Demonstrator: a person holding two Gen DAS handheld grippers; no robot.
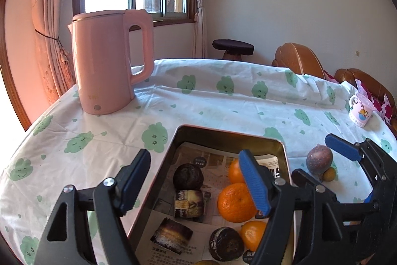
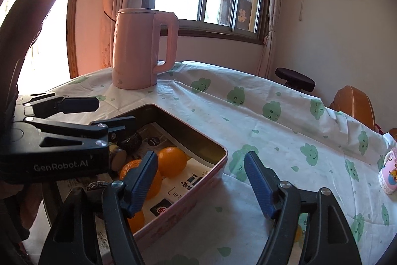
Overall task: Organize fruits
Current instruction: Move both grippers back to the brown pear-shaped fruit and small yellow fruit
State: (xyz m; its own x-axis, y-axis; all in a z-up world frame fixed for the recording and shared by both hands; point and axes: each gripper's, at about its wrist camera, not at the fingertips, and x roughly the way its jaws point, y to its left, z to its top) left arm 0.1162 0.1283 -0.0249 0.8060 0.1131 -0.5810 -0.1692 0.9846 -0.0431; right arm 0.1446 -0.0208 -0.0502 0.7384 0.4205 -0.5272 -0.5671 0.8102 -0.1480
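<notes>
A metal tin (image 1: 224, 134) lined with printed paper sits on the table. It holds oranges (image 1: 235, 201), dark round cakes (image 1: 188, 175) and cake slices (image 1: 188, 203). A purple passion fruit (image 1: 319, 159) and a small yellow-orange fruit (image 1: 329, 174) lie on the cloth right of the tin. My left gripper (image 1: 196, 185) is open and empty above the tin. My right gripper (image 2: 201, 183) is open and empty over the tin's (image 2: 218, 167) right rim and the cloth; it also shows in the left wrist view (image 1: 320, 160) around the passion fruit. Oranges (image 2: 172, 162) show in the tin.
A pink kettle (image 1: 109, 61) stands at the table's far left. A small pink cup (image 1: 359, 111) stands near the right edge. A stool (image 1: 233, 47) and brown chairs (image 1: 297, 58) stand beyond the table. The cloth has green cloud prints.
</notes>
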